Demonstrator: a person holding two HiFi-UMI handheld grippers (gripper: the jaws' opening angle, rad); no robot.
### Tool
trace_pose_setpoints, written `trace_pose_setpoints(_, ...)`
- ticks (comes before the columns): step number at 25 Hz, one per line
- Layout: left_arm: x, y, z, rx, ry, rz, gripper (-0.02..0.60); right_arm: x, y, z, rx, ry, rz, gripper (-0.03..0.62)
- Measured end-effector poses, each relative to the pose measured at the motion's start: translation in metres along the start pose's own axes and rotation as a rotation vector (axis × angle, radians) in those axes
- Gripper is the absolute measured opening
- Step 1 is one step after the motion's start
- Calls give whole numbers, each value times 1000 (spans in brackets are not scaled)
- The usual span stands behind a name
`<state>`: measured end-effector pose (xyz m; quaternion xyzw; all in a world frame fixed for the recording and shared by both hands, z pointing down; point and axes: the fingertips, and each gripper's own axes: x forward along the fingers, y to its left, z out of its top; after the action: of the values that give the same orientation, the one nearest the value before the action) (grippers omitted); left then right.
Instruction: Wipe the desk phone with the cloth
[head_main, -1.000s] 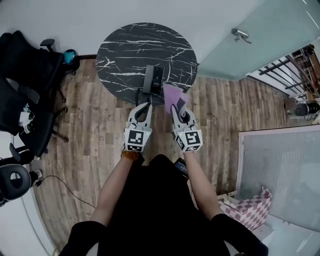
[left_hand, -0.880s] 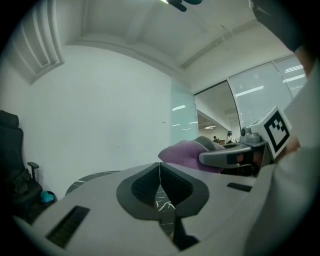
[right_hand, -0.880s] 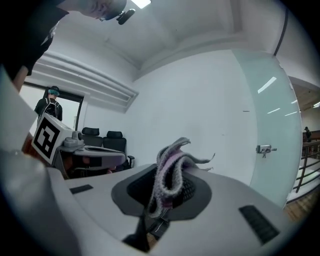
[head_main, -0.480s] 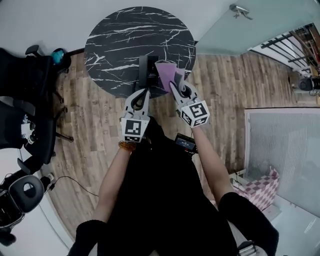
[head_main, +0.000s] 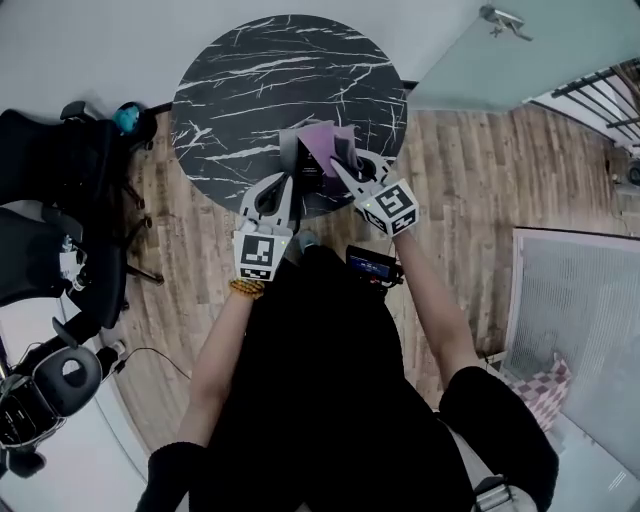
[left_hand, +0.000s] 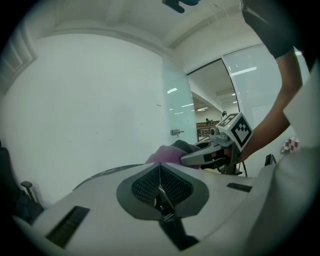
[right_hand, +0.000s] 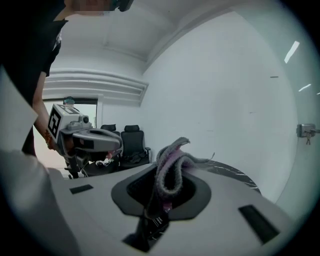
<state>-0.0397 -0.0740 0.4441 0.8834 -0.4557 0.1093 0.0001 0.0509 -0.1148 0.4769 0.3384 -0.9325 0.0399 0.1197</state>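
A black desk phone stands near the front edge of the round black marble table. My right gripper is shut on a purple cloth, which hangs over the phone's right side and hides part of it. In the right gripper view the cloth bunches up out of the shut jaws. My left gripper is shut with nothing in it, just left of the phone at the table's edge. The left gripper view shows the right gripper with the cloth.
Black office chairs stand to the left of the table on the wooden floor. A glass door is at the back right, and a pink chequered thing lies by a white panel on the right.
The person has stepped closer to the table. Both grippers moved forward, and the right one carried the cloth from the table's edge over onto the phone.
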Motion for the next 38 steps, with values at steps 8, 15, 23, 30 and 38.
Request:
trace_pose_setpoints(8,13,34,-26,-68,38,79,14,40,-17,-16,-162,135,45,55)
trace_pose_setpoints(15,23,33,-45,-56,54,-7,14,90,-19,-35,-400,230,156,55)
trace_pose_setpoints(23,30,55,-45,-72,80,-27,14,142,-17,-70,-604,362,270,55)
trace_pose_setpoints(30,27,52,-57,-129,88,34,14,157,-24,-109,-582,453,292,55)
trace_pose_setpoints(38,20,45,-69,-175,110,113,14,167,-28,-130,-470,529,315,55)
